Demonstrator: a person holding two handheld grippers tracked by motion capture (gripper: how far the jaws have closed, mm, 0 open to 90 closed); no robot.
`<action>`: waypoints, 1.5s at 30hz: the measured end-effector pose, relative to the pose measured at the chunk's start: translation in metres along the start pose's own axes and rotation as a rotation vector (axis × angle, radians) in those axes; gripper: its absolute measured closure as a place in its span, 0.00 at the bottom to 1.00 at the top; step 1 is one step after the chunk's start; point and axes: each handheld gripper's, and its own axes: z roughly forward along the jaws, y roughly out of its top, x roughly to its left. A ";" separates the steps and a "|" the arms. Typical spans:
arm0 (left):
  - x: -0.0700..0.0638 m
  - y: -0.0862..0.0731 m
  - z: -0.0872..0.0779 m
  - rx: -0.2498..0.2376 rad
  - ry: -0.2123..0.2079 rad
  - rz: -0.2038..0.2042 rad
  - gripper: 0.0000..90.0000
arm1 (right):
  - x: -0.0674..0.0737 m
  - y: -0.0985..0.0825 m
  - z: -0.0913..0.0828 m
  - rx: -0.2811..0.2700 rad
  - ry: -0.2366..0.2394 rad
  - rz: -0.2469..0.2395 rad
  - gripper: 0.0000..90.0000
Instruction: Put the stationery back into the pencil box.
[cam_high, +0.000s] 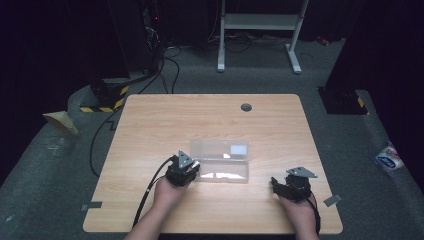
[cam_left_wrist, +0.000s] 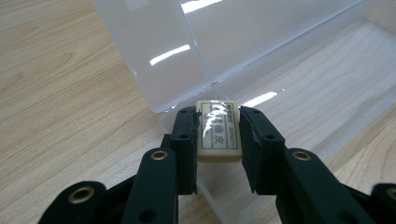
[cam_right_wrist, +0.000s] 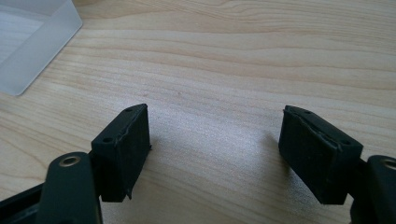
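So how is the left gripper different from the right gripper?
The left gripper is shut on a small eraser; the right gripper is open with nothing in it. The left gripper is at the corner of the clear plastic box; the right gripper sits over bare table. Both have black jaws.

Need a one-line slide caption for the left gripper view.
Left gripper clamps a cream eraser over the open clear plastic box.

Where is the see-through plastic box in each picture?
High view: the clear plastic box lies open mid-table, touching the left hand-held gripper.
Left gripper view: the box fills the top and right; the jaws hold an eraser at its near corner.
Right gripper view: one box corner sits top left.
Shared landmark: the wooden table.
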 end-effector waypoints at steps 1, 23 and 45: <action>-0.001 0.000 0.000 -0.001 0.001 0.001 0.75 | 0.000 0.000 0.000 0.000 0.000 0.000 0.27; 0.008 0.002 -0.012 -0.068 -0.047 -0.050 0.60 | 0.000 0.000 0.000 0.001 0.001 0.001 0.27; 0.049 -0.011 -0.040 -0.089 -0.076 -0.143 0.18 | 0.000 0.000 0.000 0.001 0.002 0.001 0.27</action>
